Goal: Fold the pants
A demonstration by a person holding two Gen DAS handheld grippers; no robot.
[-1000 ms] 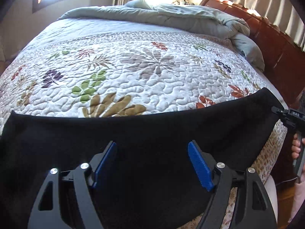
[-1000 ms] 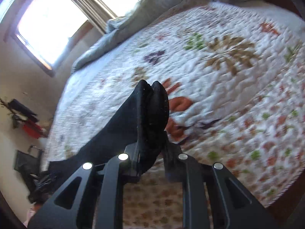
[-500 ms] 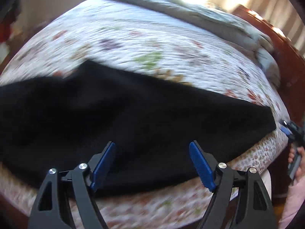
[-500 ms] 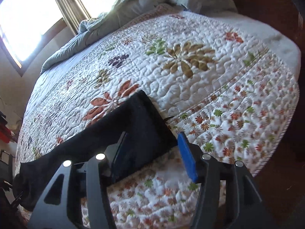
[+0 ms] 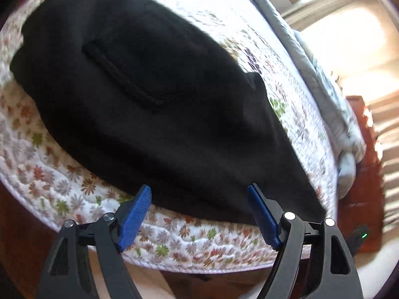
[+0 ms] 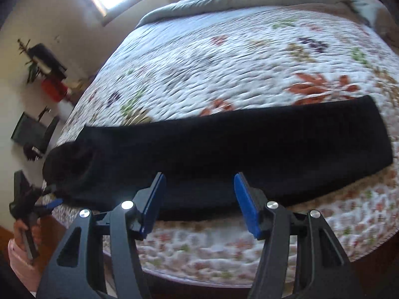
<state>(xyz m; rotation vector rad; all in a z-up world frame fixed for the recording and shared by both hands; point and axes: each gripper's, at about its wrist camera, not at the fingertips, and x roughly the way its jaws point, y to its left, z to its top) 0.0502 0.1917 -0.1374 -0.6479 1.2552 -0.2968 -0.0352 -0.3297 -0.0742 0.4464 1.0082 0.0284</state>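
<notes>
With both the left hand-held gripper (image 5: 199, 196) and right hand-held gripper (image 6: 198, 184) released and empty, the black pants (image 6: 224, 149), lying lengthwise along the bed's (image 6: 224, 57) near edge, could slip off if tugged carelessly.

Black pants (image 5: 159, 104) on floral quilt (image 5: 45, 164) — jaws spread

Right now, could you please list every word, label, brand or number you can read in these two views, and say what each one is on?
None can be read.
Black fabric pants: no tag or print shows.
Floral quilted bedspread: pattern only, no lettering.
Left gripper and right gripper: no markings visible.
</notes>
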